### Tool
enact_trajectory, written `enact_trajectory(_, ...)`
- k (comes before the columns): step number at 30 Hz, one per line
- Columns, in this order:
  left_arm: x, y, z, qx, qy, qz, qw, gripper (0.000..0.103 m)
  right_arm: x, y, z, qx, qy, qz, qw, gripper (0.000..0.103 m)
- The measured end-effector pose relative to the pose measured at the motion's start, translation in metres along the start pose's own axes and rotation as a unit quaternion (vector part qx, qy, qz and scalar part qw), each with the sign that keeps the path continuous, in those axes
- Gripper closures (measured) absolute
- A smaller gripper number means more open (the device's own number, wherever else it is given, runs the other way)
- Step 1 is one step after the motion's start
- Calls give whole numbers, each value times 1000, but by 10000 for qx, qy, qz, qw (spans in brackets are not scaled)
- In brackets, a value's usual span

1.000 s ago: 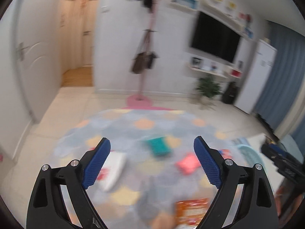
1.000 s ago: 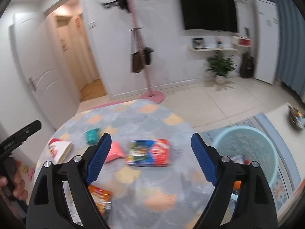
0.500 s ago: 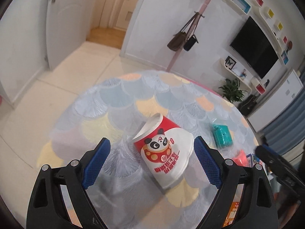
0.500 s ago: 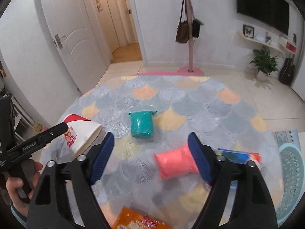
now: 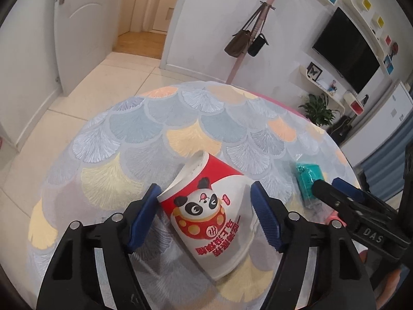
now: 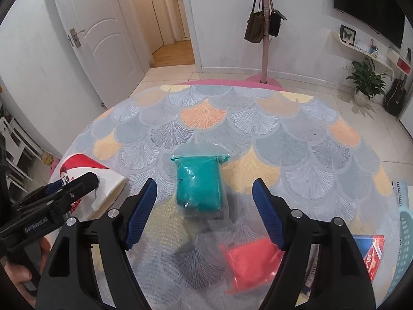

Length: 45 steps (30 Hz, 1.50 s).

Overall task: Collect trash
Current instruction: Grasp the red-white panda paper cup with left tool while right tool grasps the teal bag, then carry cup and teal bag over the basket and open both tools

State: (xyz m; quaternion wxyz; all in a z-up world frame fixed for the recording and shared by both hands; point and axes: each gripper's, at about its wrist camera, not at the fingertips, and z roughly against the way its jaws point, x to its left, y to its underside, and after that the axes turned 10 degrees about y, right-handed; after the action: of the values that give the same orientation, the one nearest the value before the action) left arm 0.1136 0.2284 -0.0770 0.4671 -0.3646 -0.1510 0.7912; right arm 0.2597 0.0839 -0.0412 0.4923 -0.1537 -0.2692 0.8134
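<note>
Bare rug (image 6: 296,155) lies beyond teal packet (image 6: 198,183); pink packet (image 6: 250,261) beside.

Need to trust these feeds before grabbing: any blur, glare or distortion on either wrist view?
Left wrist view: crushed panda cup sharp, strong fisheye bending at edges. Right wrist view: teal bag fairly sharp, red bag near the bottom smeared. No glare in either.

One paper cup (image 5: 216,206), one teal packet (image 6: 198,183), one pink packet (image 6: 250,263)
</note>
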Motion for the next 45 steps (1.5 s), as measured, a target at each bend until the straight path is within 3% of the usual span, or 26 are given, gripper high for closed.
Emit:
enact_trajectory(3, 0, 0, 1, -41, -24, -50, 10000, 37, 7, -1, -5, 24, 50, 93, 9999, 32)
enact_trajectory(6, -1, -1, 4, -94, 16, -97, 9999, 41, 12, -1, -10, 97, 49, 174, 9998, 42)
enact_trajectory(9, -4, -1, 9, -153, 18, -187, 9997, 45, 16, -1, -16, 209, 55, 236, 9995, 63)
enact_trajectory(10, -5, -2, 10, -166, 32, -207, 9996, 46, 16, 0, -17, 225, 38, 262, 9994, 66)
enact_trajectory(17, -19, -7, 27, -427, 301, -352, 9980, 48, 9, 5, 9, -102, 95, 205, 9997, 67)
enact_trajectory(23, -54, -10, 49, -700, 624, -675, 9933, 48, -16, 8, 53, -524, 163, -60, 9985, 68)
enact_trajectory(33, -158, -7, 53, -664, 1192, -1544, 9785, 48, -101, 28, 129, -1032, 866, -785, 9878, 68)
enact_trajectory(45, -291, 34, 20, -121, 1859, -2519, 9497, 47, -248, 97, 180, -905, 1436, -2284, 9587, 68)
